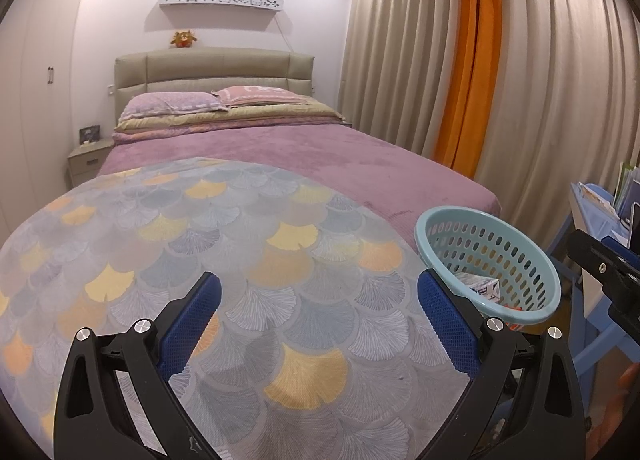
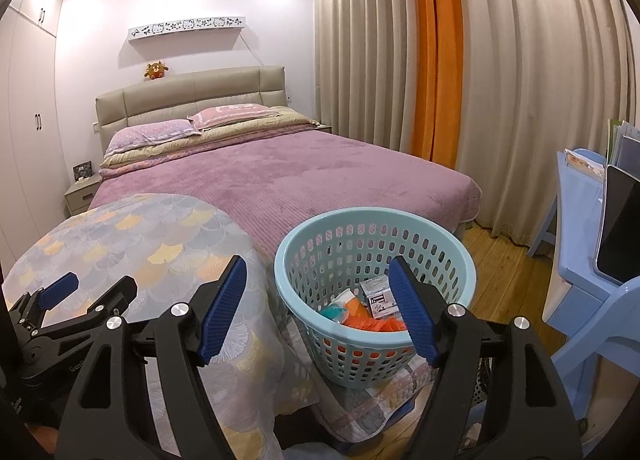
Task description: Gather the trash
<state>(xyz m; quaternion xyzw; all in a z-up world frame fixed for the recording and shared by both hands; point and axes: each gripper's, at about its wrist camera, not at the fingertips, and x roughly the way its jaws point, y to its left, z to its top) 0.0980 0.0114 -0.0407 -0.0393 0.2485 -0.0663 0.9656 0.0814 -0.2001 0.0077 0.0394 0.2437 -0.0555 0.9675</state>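
**Basket perched at the bed's corner, both grippers empty**

The light-blue perforated basket [image 2: 374, 292] stands at the foot corner of the bed [image 2: 280, 180], just beside the ginkgo-patterned quilt [image 1: 224, 260]. Inside the basket lie the collected pieces: a small white printed carton [image 2: 376, 296], an orange wrapper [image 2: 372, 324] and a teal scrap [image 2: 334, 314].

The left hand-held gripper [image 1: 320, 324] hovers above the quilt, jaws wide apart, holding nothing. The right hand-held gripper [image 2: 318, 308] hangs over the basket's near rim, jaws likewise spread and empty.

The likely risk is a tip-over: the basket appears to rest on soft, draped bedding, so a knock on its rim from the right gripper could spill the trash onto the wooden floor [image 2: 504, 260] beyond the basket.
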